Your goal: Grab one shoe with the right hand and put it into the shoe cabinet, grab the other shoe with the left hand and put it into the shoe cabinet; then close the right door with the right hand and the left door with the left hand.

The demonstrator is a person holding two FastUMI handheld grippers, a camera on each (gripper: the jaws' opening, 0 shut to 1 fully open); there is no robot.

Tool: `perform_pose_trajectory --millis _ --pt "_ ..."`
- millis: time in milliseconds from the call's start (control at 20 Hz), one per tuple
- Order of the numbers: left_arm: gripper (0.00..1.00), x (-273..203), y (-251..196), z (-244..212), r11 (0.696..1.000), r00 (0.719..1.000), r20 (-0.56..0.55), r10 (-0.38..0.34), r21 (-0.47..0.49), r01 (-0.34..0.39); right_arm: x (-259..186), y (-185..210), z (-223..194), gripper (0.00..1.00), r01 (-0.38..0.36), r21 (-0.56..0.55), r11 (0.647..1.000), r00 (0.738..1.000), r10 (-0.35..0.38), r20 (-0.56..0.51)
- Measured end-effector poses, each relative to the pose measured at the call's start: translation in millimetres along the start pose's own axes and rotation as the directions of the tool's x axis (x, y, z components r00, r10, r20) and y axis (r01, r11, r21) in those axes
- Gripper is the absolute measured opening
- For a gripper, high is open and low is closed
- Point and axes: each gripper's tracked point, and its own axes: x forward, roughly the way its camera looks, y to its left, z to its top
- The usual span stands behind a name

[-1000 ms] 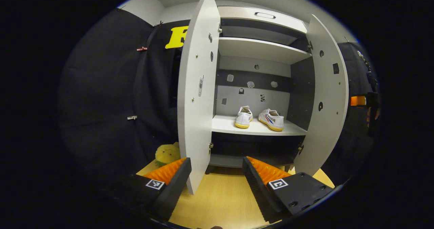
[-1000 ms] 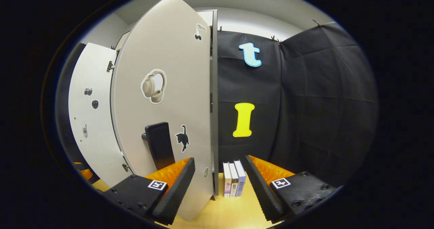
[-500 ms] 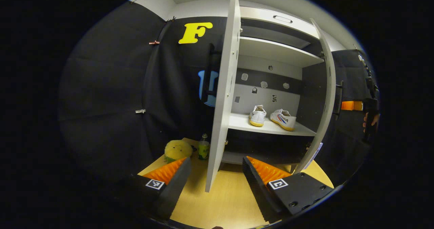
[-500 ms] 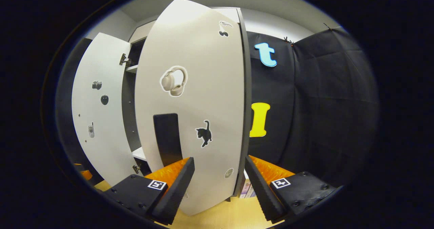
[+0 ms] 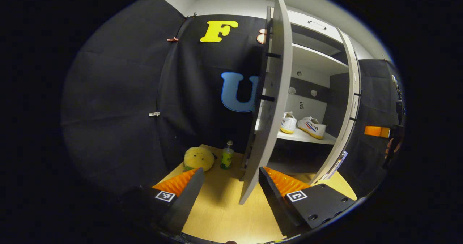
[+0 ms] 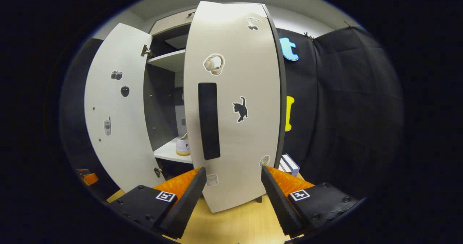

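Right door (image 6: 235, 103) swung inward, right gripper (image 6: 233, 189) spread

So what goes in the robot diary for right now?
two white sneakers: on shelf | grey cabinet doors: both ajar | left gripper: open | right gripper: open

The shoe cabinet (image 5: 311, 56) is showing smooth, matt board – pale on the right door (image 6: 249, 146) and left door (image 5: 269, 128), dark on the inner side panels. Small metal hinges (image 6: 145, 51) are glinting on the left door's edge. The two shoes (image 5: 304, 123) are looking like white cloth with rubbery soles. The table (image 5: 224, 215) is showing a light wood grain, faintly shiny. Far left on it, a soft toy (image 5: 198, 158) is looking fuzzy – beside it a glossy plastic bottle (image 5: 227, 155).
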Motion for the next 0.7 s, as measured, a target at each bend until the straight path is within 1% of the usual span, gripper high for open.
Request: perform_pose_trajectory --millis 200,400,500,700 --pt "0.95 17 29 41 0.999 0.998 0.067 -0.002 0.051 -0.002 -17 6 -26 0.98 0.028 0.052 0.998 0.999 -0.027 -0.022" --pt "0.95 41 34 87 0.996 0.994 0.091 -0.063 0.074 0.056 -26 12 -49 0.98 0.046 0.103 0.994 0.997 -0.039 -0.069" --pt "0.95 57 37 109 0.994 0.991 0.104 -0.089 0.076 0.082 -29 13 -54 0.98 0.062 0.099 0.993 0.996 -0.055 -0.074" --pt "0.95 85 25 147 0.987 0.98 0.122 -0.155 0.066 0.148 -38 15 -56 0.98 0.085 0.076 0.994 0.995 -0.08 -0.066"
